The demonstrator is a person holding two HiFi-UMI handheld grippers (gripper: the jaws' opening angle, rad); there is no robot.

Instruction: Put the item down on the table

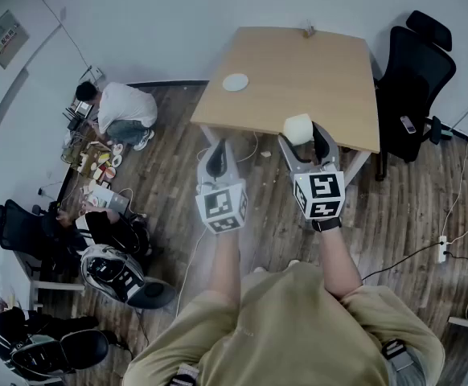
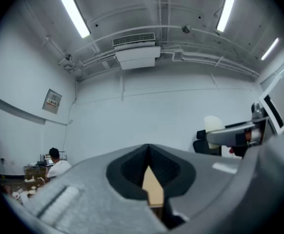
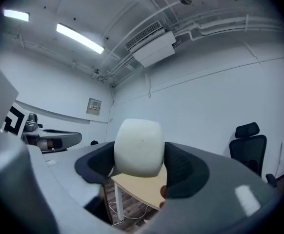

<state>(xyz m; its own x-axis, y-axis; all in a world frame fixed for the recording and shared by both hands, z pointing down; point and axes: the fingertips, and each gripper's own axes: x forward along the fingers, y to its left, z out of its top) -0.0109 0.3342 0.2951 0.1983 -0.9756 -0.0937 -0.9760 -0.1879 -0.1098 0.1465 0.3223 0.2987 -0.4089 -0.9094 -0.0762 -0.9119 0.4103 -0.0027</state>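
The item is a white rounded cup-like object [image 1: 297, 126], and my right gripper [image 1: 301, 137] is shut on it, just over the near edge of the wooden table [image 1: 298, 71]. In the right gripper view the white object [image 3: 138, 147] fills the gap between the dark pads [image 3: 183, 172], above the table corner [image 3: 142, 186]. My left gripper [image 1: 217, 153] is level beside it, over the floor in front of the table, shut with nothing in it. The left gripper view shows its jaws [image 2: 149, 172] closed, with a sliver of table behind them and the white object [image 2: 214, 125] off to the right.
A white round dish [image 1: 236, 82] lies on the table's left part and a small object [image 1: 308, 30] at its far edge. A black office chair [image 1: 415, 63] stands at the right. A person [image 1: 121, 111] crouches at the left among floor clutter [image 1: 97, 163]. Cables cross the wooden floor.
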